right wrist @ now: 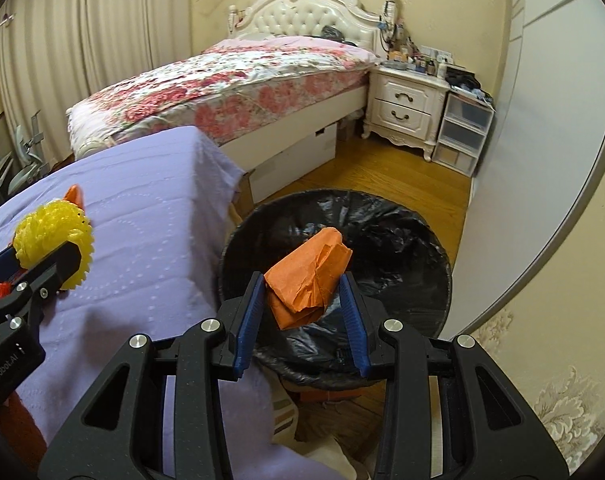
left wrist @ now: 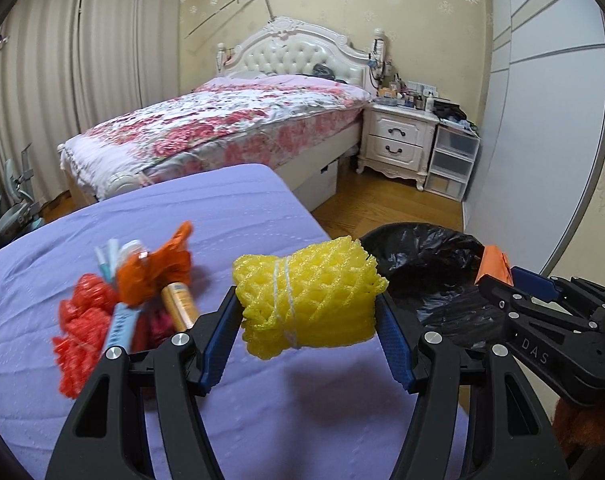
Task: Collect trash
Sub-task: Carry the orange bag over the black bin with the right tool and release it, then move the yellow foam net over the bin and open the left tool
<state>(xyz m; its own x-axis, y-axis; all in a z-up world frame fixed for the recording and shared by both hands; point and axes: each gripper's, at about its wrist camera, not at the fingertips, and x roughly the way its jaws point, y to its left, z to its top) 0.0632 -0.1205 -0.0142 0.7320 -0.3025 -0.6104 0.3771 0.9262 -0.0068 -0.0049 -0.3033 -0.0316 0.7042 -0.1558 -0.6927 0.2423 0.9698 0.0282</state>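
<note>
Trash rides in both claws: the left gripper point(left wrist: 308, 320) pinches a yellow foam net point(left wrist: 308, 300) above the purple cloth point(left wrist: 230, 216), the right gripper point(right wrist: 302, 300) pinches orange paper point(right wrist: 308, 280) above the black-lined bin point(right wrist: 402, 240).

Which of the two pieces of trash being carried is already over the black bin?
The crumpled orange paper in the right gripper; it hangs above the black-lined bin. The yellow foam net roll in the left gripper is over the purple cover.
</note>
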